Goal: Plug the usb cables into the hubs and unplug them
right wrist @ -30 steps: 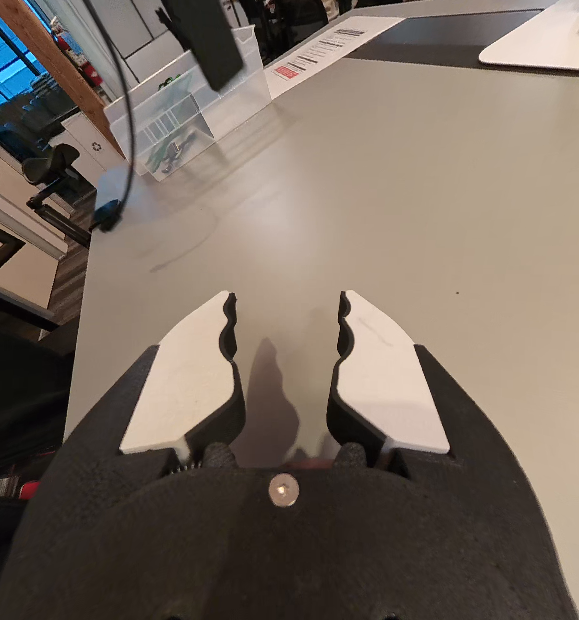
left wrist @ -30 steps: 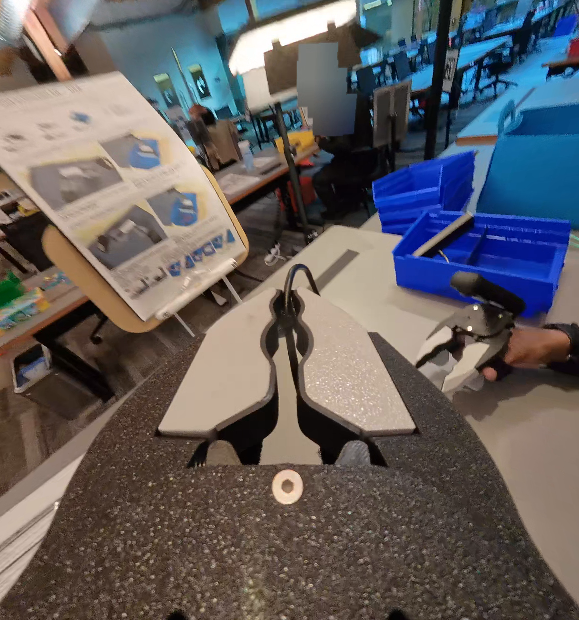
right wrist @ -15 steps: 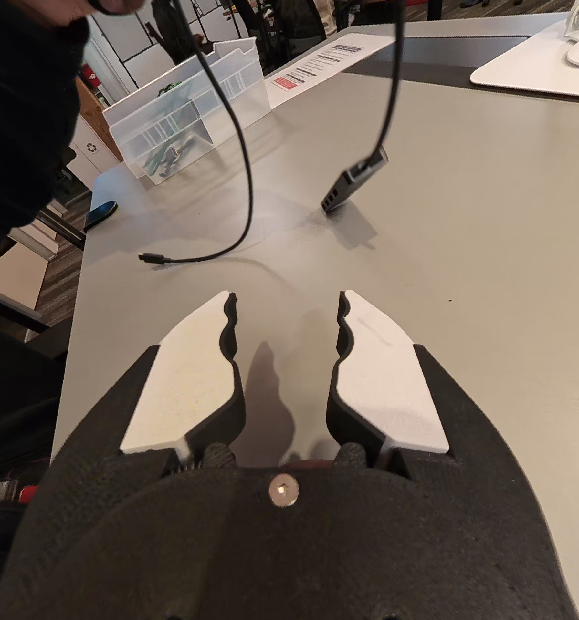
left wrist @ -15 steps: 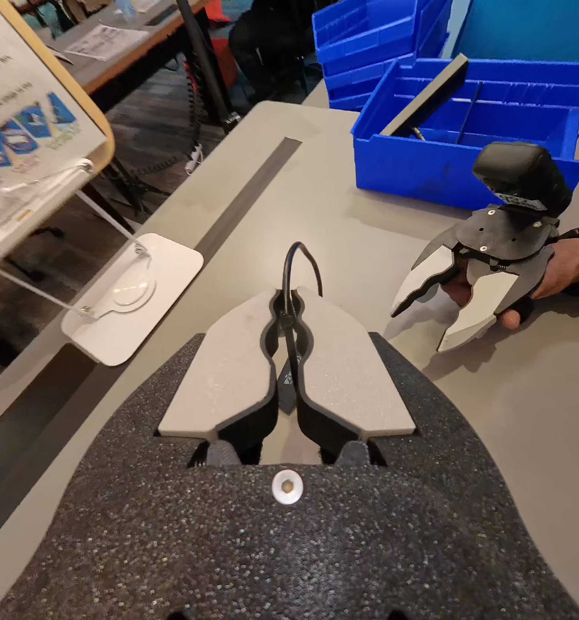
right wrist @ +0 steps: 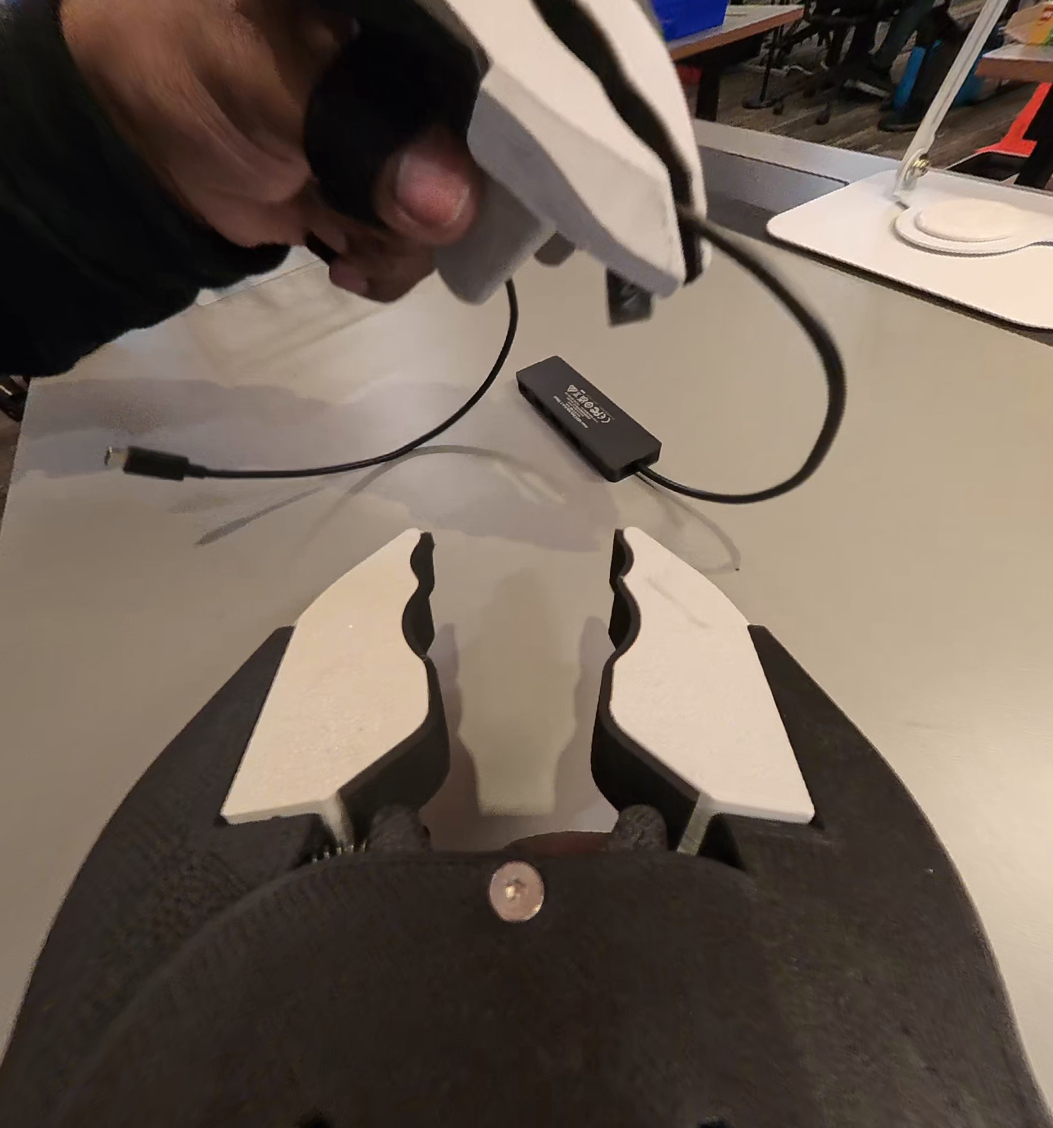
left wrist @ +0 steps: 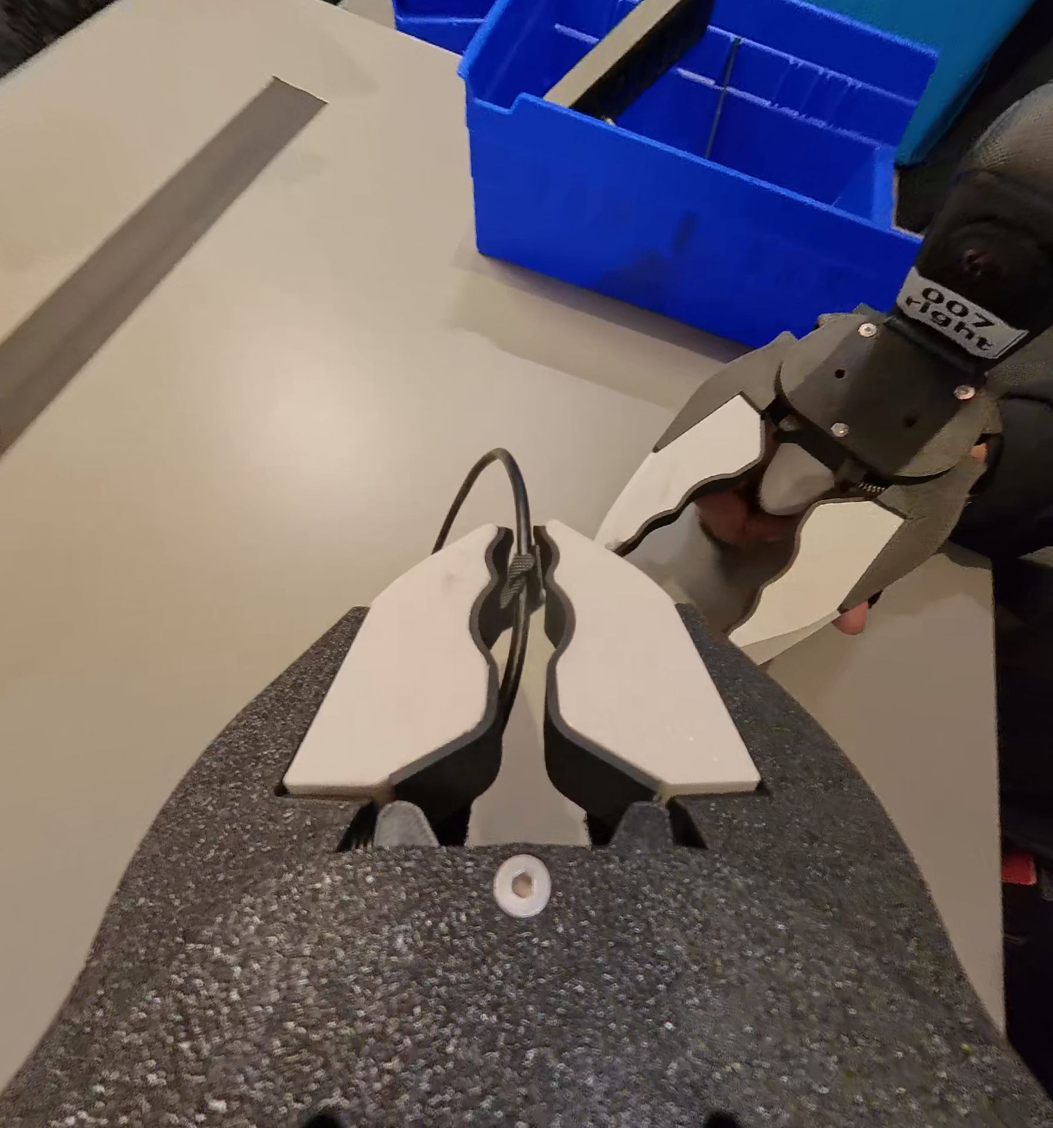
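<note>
My left gripper (left wrist: 521, 540) was clenched on the black cables (left wrist: 517, 488), above the grey table (left wrist: 219, 427). My right gripper (right wrist: 521, 543) hung released and empty, its fingers spread, facing the black hub (right wrist: 588, 418) lying flat on the table with a loose cable plug (right wrist: 151, 462) resting nearby.

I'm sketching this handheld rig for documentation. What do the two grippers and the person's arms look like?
Both match: the left gripper and right gripper each have a black, speckled, rounded body, a silver screw at its centre, and two flat white fingers with black wavy inner edges. The right one carries a grey printed band on its black handle. The person wears dark sleeves.
</note>
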`<state>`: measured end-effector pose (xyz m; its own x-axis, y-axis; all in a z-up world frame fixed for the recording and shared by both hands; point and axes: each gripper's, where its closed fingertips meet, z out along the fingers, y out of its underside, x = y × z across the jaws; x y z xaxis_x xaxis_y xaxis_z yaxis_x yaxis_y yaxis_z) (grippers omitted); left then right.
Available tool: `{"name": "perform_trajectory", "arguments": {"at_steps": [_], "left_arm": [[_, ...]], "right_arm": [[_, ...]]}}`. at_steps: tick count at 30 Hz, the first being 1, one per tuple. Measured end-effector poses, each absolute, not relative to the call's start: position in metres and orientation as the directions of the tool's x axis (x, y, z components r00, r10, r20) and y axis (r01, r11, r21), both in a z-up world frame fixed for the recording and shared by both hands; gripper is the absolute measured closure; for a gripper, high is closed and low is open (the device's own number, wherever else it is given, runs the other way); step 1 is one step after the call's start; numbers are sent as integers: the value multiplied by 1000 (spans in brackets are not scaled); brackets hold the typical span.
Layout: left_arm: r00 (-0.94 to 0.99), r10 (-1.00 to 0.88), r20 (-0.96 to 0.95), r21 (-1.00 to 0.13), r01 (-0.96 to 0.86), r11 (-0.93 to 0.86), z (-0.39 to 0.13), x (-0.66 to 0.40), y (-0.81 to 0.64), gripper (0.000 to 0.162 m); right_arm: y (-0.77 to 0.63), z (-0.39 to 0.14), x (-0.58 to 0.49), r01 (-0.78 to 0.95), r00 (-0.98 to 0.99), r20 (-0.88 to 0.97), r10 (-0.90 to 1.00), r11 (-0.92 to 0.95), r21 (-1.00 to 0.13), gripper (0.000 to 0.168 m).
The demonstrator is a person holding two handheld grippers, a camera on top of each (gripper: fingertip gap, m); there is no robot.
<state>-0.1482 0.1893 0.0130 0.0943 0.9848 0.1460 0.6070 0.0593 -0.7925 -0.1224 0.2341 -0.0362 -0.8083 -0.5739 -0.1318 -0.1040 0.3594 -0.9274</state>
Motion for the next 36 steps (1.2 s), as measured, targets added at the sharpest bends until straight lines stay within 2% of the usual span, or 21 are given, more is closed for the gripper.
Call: {"name": "perform_trajectory", "arguments": {"at_steps": [1, 4, 9, 12, 15, 20, 26, 33, 36], "left_arm": [[98, 981, 168, -794, 604, 75, 12, -149, 192, 152], [116, 969, 220, -819, 562, 118, 21, -146, 197, 141], [215, 917, 335, -864, 459, 208, 57, -126, 210, 108], [302, 862, 407, -884, 366, 289, 85, -107, 219, 102], [297, 857, 421, -891, 309, 331, 99, -84, 213, 102], [111, 935, 338, -895, 343, 283, 88, -25, 180, 101], [-247, 958, 143, -844, 475, 249, 74, 102, 116, 100], [-659, 751, -54, -693, 566, 446, 58, 302, 33, 101], [-735, 678, 0, -613, 536, 581, 31, 355, 22, 102]], "right_arm": [[234, -36, -123, -101, -809, -133, -572, 359, -928, 113], [234, -33, -124, -98, -813, -126, -569, 346, -933, 113], [240, -23, -115, -111, -784, -89, -614, 281, -953, 114], [245, -17, -106, -127, -756, -57, -652, 231, -965, 115], [255, -12, -94, -154, -709, -15, -705, 176, -972, 120], [267, -12, -78, -213, -656, 59, -753, 109, -971, 124], [263, -33, -77, -290, -674, 75, -735, 170, -942, 125], [256, -41, -80, -293, -697, 37, -716, 238, -926, 125], [256, -42, -80, -291, -694, 30, -719, 242, -925, 125]]}}
